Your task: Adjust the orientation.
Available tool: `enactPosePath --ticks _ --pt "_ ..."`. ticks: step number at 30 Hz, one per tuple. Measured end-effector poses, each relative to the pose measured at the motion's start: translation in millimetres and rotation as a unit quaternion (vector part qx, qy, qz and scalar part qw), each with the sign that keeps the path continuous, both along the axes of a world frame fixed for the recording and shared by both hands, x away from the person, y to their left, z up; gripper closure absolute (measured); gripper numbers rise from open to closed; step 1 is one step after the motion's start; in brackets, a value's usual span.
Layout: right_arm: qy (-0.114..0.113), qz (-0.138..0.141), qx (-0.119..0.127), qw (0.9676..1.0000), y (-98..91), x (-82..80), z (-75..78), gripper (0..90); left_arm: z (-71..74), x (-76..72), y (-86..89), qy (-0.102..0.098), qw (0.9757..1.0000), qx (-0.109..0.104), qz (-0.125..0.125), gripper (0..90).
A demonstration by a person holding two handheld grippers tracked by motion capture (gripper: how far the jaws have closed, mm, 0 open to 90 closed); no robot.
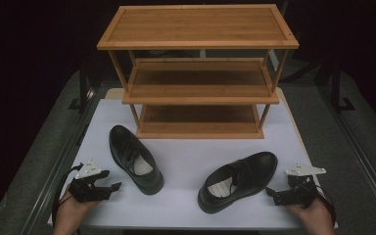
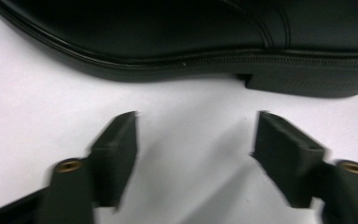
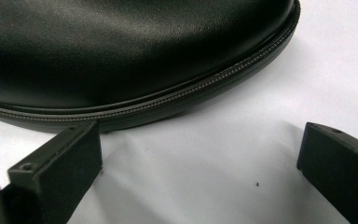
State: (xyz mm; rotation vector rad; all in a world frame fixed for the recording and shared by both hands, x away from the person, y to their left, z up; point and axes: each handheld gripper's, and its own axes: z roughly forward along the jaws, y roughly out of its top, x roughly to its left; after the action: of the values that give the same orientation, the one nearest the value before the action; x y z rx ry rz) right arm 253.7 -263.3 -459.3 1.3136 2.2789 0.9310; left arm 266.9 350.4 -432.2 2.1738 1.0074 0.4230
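Two black leather lace-up shoes lie on the white table point(image 1: 186, 156). The left shoe point(image 1: 134, 159) points its toe toward the rack, and its side and heel point(image 2: 191, 37) stretch across the left gripper view just ahead of the jaws. My left gripper point(image 1: 111, 179) point(image 2: 196, 123) sits low on the table to the left of this shoe, open, with bare table between its jaws. The right shoe point(image 1: 238, 180) lies angled, toe to the right. My right gripper point(image 1: 272, 195) point(image 3: 200, 140) rests just right of that toe point(image 3: 121, 51), open wide and holding nothing.
A three-tier bamboo shoe rack point(image 1: 198, 27) stands at the back of the table, and I see nothing on its shelves. A hand holds each gripper at the table's front corners. Dark floor and metal stands surround the table.
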Motion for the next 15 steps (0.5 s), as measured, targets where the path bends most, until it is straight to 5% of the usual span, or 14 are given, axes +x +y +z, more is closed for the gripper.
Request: enactPosePath --ticks 10,13,15 --pt "0.000 0.000 0.000 1.0000 0.0 0.0 0.0 0.0 16.2 10.9 11.9 0.005 0.9998 -0.013 0.015 71.1" --pt "0.000 0.000 0.000 1.0000 0.0 0.0 0.0 0.0 20.4 14.4 13.6 0.014 0.9995 -0.023 0.017 87.7" --pt "0.000 0.000 0.000 1.0000 0.0 0.0 0.0 0.0 23.4 17.0 14.7 0.019 0.9992 -0.028 0.020 89.7"
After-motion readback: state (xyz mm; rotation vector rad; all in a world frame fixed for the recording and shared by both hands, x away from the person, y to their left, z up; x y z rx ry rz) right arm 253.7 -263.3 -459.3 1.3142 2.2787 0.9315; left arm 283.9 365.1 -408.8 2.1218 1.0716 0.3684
